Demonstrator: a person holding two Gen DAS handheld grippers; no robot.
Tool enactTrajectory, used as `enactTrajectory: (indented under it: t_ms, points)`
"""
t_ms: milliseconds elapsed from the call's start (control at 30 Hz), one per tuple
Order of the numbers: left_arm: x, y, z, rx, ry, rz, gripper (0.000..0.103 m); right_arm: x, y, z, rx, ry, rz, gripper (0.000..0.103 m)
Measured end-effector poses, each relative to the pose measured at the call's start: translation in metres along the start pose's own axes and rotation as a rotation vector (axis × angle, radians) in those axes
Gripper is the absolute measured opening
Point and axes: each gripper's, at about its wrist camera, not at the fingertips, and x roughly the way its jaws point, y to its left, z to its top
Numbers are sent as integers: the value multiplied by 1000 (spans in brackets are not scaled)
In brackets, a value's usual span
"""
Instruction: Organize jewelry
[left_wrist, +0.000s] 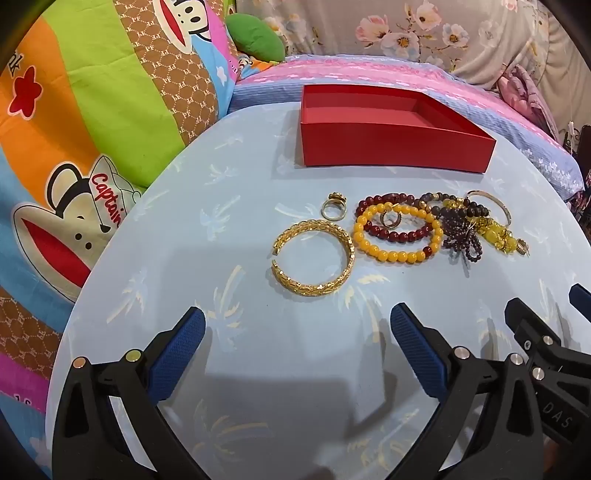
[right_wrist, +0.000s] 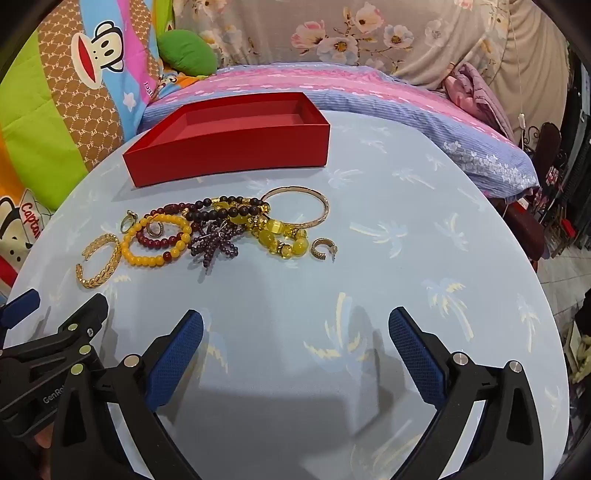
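Observation:
An empty red box (left_wrist: 391, 147) (right_wrist: 229, 157) stands at the far side of the round table. In front of it lies a pile of jewelry: a gold cuff bangle (left_wrist: 314, 256) (right_wrist: 98, 264), a gold ring (left_wrist: 333, 208), a yellow bead bracelet (left_wrist: 397, 254) (right_wrist: 157, 258), a dark red bead bracelet (left_wrist: 391, 234), dark purple beads (left_wrist: 460, 230) (right_wrist: 218, 240), yellow stones (right_wrist: 284, 240), a thin gold bangle (right_wrist: 321, 214) and a small hoop earring (right_wrist: 321, 249). My left gripper (left_wrist: 297, 332) and my right gripper (right_wrist: 295, 332) are open and empty, near the table's front, short of the jewelry.
The table has a light blue cloth with palm prints (left_wrist: 258, 369). Behind it lie a colourful monkey-print quilt (left_wrist: 92, 110), a green cushion (right_wrist: 188, 51) and floral bedding (right_wrist: 369, 37). The right gripper also shows at the right edge of the left wrist view (left_wrist: 546, 354).

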Motion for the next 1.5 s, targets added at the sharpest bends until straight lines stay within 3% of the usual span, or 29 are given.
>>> enactTrajectory:
  t_ms: [533, 1500]
  points:
    - [-2, 2, -4, -9, 25, -1, 96, -5, -2, -2, -10, -7, -18, 97]
    - [-7, 2, -5, -10, -8, 8, 96, -8, 1, -5, -16, -13, -24, 97]
